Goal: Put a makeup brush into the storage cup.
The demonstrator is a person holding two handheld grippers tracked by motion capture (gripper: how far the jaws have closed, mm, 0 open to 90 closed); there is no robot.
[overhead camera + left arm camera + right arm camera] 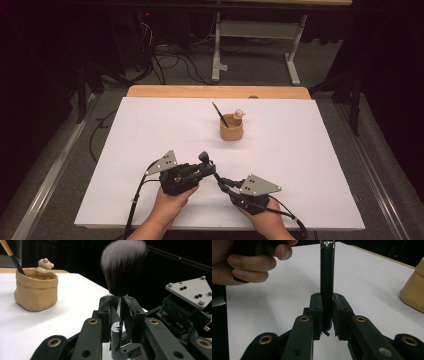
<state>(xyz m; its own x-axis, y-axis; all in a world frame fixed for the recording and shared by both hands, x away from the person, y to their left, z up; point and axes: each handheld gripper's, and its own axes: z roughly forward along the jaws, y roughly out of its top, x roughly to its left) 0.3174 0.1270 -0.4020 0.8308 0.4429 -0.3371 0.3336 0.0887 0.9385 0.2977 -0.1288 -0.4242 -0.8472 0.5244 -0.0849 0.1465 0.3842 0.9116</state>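
My left gripper (119, 315) clamps the brush (123, 267) below its bristles. My right gripper (327, 315) pinches its handle, near the pot (232, 129).

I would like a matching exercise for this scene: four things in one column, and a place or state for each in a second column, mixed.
Things:
1. makeup brush
2. tan pot
3. pencil
4. table

Places or states:
A. covered in white
B. leaning inside the pot
C. held by both grippers
D. standing on the table beyond the grippers

Pairs: 1-C, 2-D, 3-B, 4-A
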